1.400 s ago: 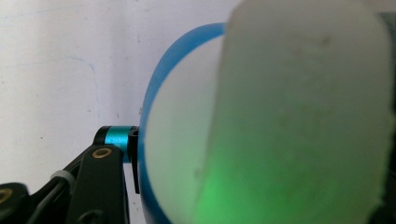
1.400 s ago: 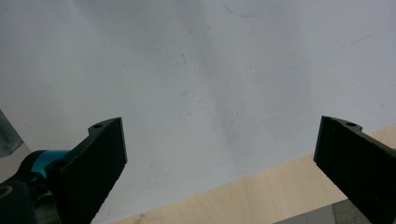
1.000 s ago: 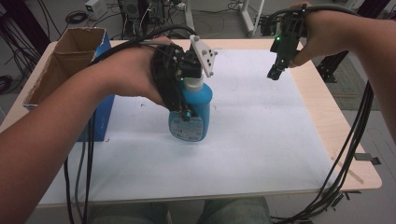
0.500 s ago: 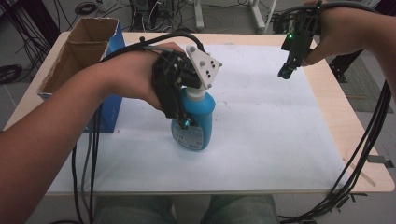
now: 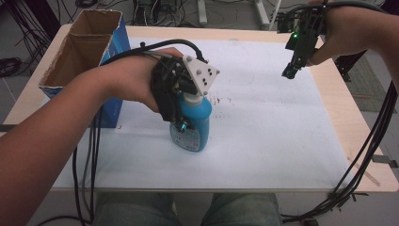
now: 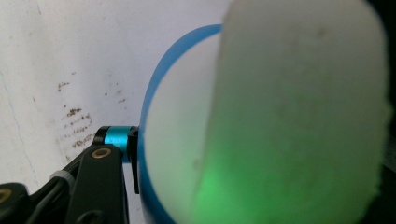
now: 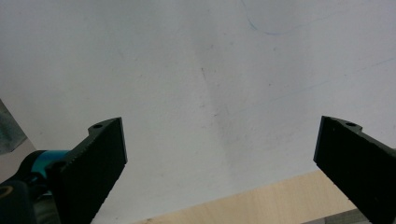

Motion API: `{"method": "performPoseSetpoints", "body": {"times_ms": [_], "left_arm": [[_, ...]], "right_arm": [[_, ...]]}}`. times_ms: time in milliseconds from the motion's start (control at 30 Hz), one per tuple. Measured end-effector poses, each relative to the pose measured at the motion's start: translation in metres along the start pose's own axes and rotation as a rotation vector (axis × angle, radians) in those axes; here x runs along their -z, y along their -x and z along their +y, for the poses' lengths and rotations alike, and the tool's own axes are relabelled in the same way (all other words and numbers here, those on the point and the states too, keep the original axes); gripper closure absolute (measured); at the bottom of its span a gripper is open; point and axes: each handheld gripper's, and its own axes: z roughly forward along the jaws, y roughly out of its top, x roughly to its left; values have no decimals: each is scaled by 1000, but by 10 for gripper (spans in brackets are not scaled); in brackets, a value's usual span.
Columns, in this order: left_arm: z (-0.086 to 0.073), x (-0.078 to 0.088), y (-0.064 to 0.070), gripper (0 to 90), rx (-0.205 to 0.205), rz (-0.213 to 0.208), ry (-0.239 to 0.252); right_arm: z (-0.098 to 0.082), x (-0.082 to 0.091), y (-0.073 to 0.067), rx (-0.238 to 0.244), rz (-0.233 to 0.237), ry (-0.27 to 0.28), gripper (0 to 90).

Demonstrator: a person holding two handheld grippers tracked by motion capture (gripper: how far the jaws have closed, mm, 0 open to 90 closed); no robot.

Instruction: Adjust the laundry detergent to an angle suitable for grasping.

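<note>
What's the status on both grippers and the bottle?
Left gripper shut on blue bottle, upright on white sheet. Right gripper open, raised at far right. Cardboard box far left, apart.

Left tongs (image 5: 184, 123) clamped downward, right tongs (image 7: 219, 163) raised, agape

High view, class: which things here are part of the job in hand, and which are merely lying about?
In the job:
- blue bottle, upright on the white sheet
- left gripper, closed on it
- right gripper, open, raised over the far right

Lying about:
- open cardboard box, left edge
- white sheet
- table
</note>
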Motion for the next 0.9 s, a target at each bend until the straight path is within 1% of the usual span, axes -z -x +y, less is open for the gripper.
{"method": "performPoseSetpoints", "body": {"times_ms": [100, 300, 333, 400, 533, 600, 633, 733, 800, 833, 900], "left_arm": [[-4, 0, -1, 409, 4, -1, 11], [-4, 0, -1, 408, 0, -4, 18], [-3, -1, -1, 408, 9, -6, 13], [-2, -1, -1, 406, 8, -3, 7], [-3, -1, -2, 400, 17, -12, 5], [-2, -1, -1, 399, 10, -10, 0], [-1, -1, -1, 396, 17, -8, -2], [0, 2, -1, 349, 25, 2, 8], [0, 3, -1, 332, 25, -10, 17], [0, 3, -1, 321, 25, -10, 17], [0, 4, 0, 311, 31, -10, 1]], "right_arm": [[1, -3, 1, 4, 4, 5, 16], [0, -3, 1, -2, 6, 6, 15], [0, -2, 1, -3, 4, 4, 15], [-1, -3, 3, -6, 5, 9, 15], [-2, -3, 4, -6, 5, 10, 15], [-3, -4, 4, -10, 7, 9, 15], [-3, -4, 4, -7, 8, 7, 15], [-3, -4, 4, -7, 9, 10, 15], [-2, -5, 4, -10, 8, 13, 15], [-2, -5, 4, -10, 8, 13, 15], [-2, -4, 3, -8, 7, 13, 15]]}}
